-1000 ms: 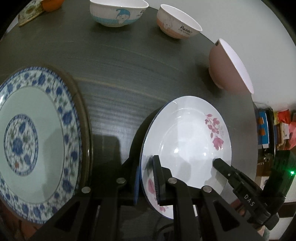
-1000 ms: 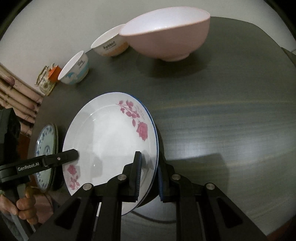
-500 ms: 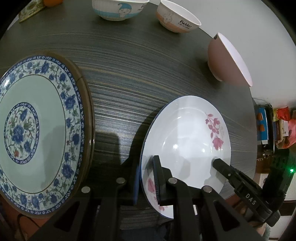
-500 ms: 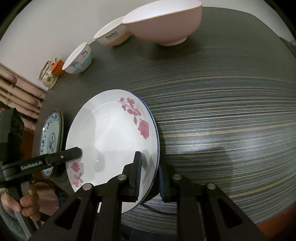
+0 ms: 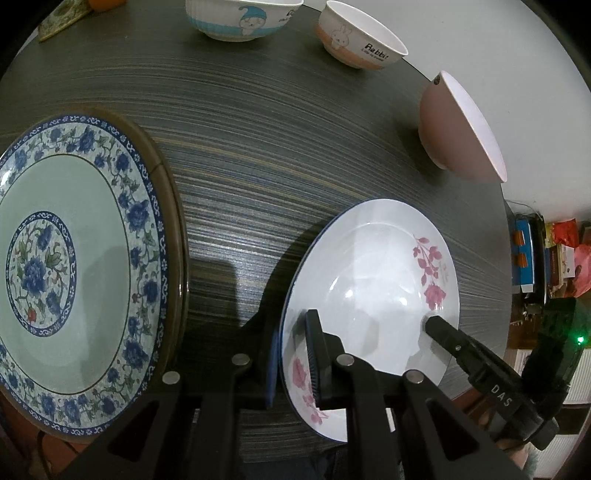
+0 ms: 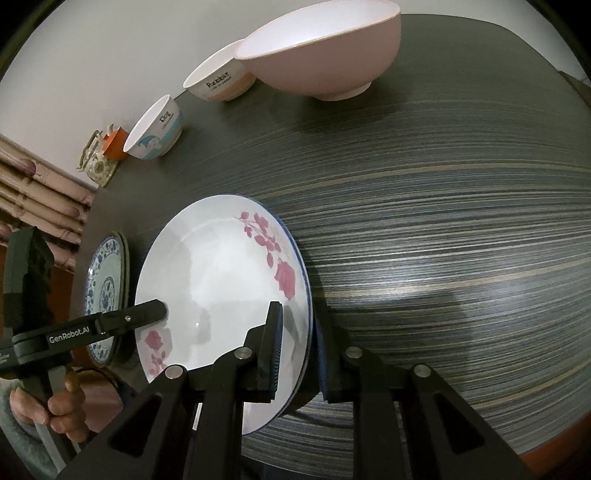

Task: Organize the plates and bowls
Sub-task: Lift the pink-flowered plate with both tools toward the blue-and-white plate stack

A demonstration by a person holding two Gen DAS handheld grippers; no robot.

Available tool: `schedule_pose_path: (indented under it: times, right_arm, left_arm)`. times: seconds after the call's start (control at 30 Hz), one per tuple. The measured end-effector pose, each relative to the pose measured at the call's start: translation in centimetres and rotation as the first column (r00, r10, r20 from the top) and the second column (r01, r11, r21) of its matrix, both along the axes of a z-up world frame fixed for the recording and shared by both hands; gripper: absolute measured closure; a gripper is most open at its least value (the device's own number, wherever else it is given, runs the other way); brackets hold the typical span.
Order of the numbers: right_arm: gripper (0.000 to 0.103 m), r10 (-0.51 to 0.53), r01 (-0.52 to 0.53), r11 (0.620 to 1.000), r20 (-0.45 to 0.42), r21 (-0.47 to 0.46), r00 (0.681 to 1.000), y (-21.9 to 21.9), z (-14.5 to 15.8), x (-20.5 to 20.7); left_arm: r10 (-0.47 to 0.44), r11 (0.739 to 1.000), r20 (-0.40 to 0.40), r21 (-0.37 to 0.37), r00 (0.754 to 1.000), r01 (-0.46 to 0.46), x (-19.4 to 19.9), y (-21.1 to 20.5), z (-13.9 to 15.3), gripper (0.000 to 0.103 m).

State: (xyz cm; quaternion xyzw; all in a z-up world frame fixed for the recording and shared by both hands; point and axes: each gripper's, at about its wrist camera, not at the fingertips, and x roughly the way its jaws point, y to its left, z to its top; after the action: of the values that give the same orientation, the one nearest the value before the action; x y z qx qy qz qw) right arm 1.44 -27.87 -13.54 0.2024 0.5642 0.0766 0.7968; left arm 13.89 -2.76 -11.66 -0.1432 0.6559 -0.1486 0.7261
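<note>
Left wrist view: white plate [image 5: 373,266] unchanged in both grippers' grip.

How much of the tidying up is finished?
Nothing looks stacked yet. Both the left gripper and right gripper are clamped on the white plate with pink flowers, one on each side. The blue-patterned plate, the pink bowl, the rabbit bowl and the blue cartoon bowl sit apart on the dark table, waiting.

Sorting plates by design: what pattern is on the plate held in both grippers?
White plate with pink rose sprays and a thin blue rim edge; clearest in the right wrist view.
</note>
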Motion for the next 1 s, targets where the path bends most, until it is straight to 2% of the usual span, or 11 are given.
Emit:
schedule_pose_path:
  times: [0.5, 1.0]
  right_arm:
    - [0.091, -0.015, 0.015, 1.000, -0.003, -0.007, 1.000, 0.2, -0.1, -0.1]
    - [0.091, 0.023, -0.021, 0.999, 0.063, -0.029, 0.998, 2.1, 2.9, 0.9]
  left_arm:
    - [-0.012, 1.000, 0.025, 0.009, 1.000, 0.012, -0.3, 0.0, 0.6, 0.089]
    - [0.058, 0.998, 0.087, -0.011, 0.994, -0.057, -0.2, 3.3, 3.9, 0.090]
